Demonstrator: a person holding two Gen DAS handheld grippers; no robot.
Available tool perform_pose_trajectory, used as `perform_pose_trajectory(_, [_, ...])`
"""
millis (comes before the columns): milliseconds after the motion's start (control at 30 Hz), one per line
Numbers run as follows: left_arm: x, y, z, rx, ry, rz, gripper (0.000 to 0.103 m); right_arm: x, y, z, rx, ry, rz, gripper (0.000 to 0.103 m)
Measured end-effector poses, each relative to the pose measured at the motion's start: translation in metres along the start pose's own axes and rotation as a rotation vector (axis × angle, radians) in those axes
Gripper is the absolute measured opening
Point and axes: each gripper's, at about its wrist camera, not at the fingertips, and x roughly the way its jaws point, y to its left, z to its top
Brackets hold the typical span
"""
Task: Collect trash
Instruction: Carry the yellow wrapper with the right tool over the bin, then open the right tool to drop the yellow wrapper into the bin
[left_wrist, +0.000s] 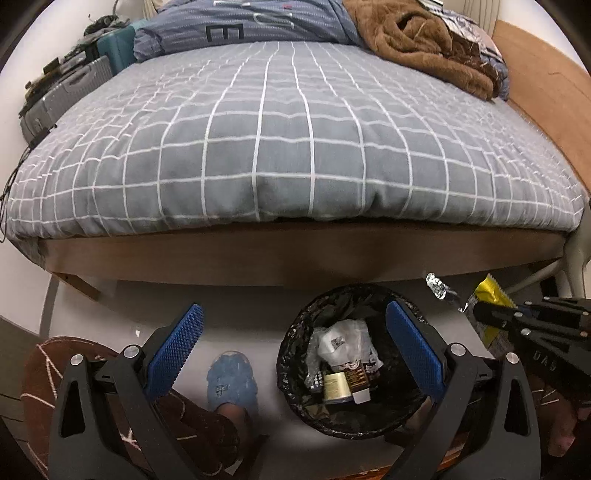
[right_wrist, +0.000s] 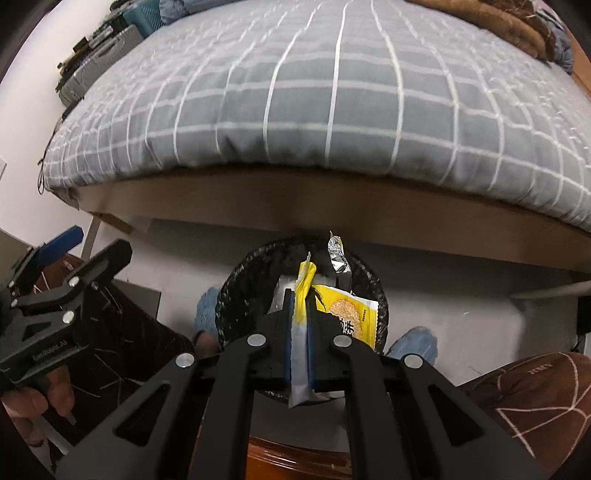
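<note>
Plainly the drop-off step: below the bed's (left_wrist: 295, 140) foot edge stands the lined bin (left_wrist: 295, 354); the left gripper (left_wrist: 291, 343) hangs spread, empty; the right gripper (right_wrist: 300, 314) pinches a yellow wrapper (right_wrist: 347, 314) above it. Next, release.

Left wrist view: looks steeply down over floor, faces bed (left_wrist: 295, 147), trash bin (left_wrist: 351, 362) near, right of centre | Right wrist view: steeper, closer, bin (right_wrist: 236, 295) dead ahead beneath camera | Shared: bin, bed foot, grey floor (left_wrist: 240, 314); each view catches the other hand-held gripper at its edge.
</note>
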Motion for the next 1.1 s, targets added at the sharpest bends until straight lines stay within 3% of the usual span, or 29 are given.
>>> perform_pose_trajectory(333, [0.031,-0.002,-0.006,0.013,0.094,0.009,0.097,0.037,0.011,-0.003,-0.043,0.076,0.022,0.012])
perform_pose_trajectory(767, [0.043,0.001,-0.011,-0.012,0.127,-0.002,0.097,0.035,0.009,-0.001,-0.038,0.048,-0.002,0.05])
perform_pose_trajectory(833, [0.043,0.001,-0.012,-0.017,0.13,-0.007,0.097,0.03,0.007,0.0,-0.03,0.037,-0.011,0.06])
perform_pose_trajectory(967, [0.032,-0.003,-0.008,-0.025,0.116,-0.035,0.097,0.007,-0.003,0.002,0.012,-0.024,-0.042,0.084])
perform_pose_trajectory(1100, [0.01,-0.011,0.002,-0.014,0.079,-0.056,0.097,-0.025,-0.011,0.009,0.05,-0.115,-0.095,0.095])
